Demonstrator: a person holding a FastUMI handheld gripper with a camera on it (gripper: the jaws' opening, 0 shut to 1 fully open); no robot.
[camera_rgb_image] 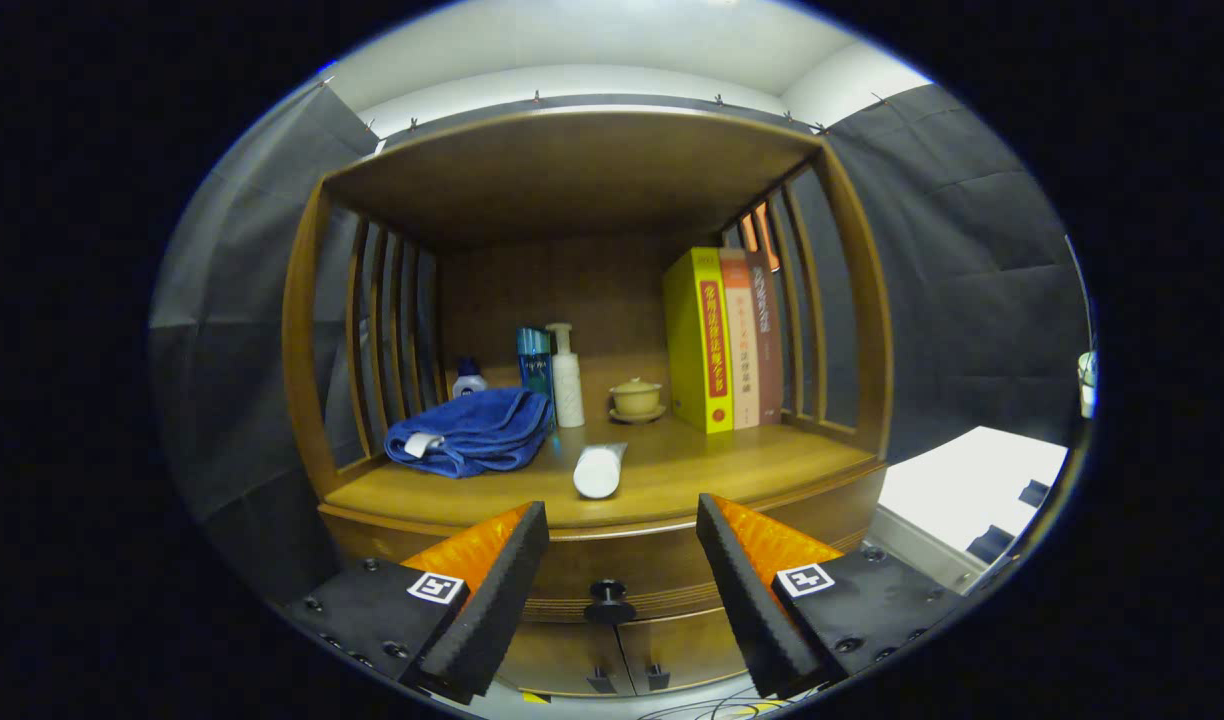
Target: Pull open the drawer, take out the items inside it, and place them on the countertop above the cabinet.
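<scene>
Tool (622,545) spread wide, nothing held, round drawer knob (609,602) sits between its fingers (drawer shut). Beyond, smooth wooden counter (772,465) edge, white tube (600,470) lying near it.

A blue towel (475,432), bottles (567,375), a lidded cup (636,398) and upright books (727,340) fill the shelf.
</scene>
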